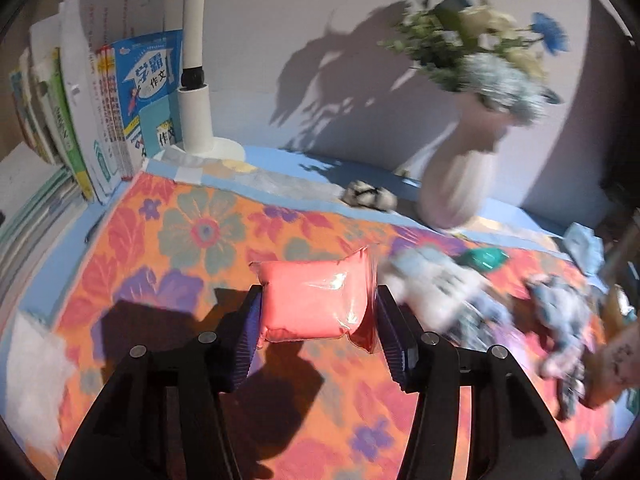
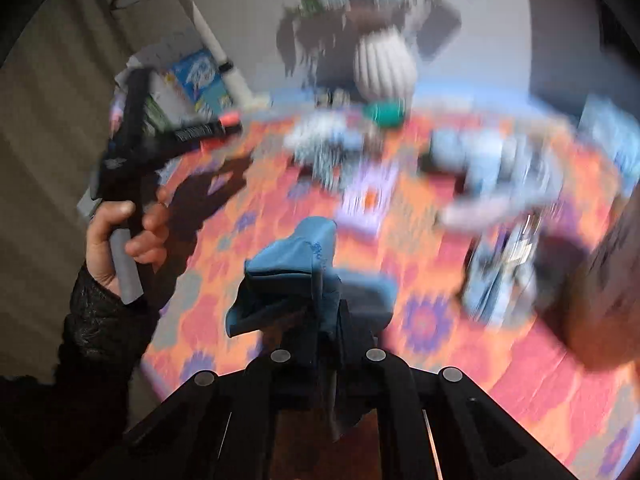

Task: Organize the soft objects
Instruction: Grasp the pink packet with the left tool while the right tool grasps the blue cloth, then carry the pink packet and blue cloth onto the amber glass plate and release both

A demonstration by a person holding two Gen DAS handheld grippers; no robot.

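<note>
Honestly, you're only partway: your left gripper (image 1: pixel 318 316) has its fingers clamped on the pink pouch (image 1: pixel 316 300) held above the desk (image 1: pixel 192 236), your right gripper (image 2: pixel 328 320) is pinched tight on a blue cloth (image 2: pixel 292 276), and the fuzzy socks (image 1: pixel 560 320) lie scattered at the far end.

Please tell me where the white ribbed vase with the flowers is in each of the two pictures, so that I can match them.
Left wrist view: the white vase stands at the upper right, at the far edge of the floral cloth.
Right wrist view: the vase is at the top centre, blurred, again beyond the cloth's far edge.
Shared landmark: the white lamp stem, left of the vase in both views.
</note>
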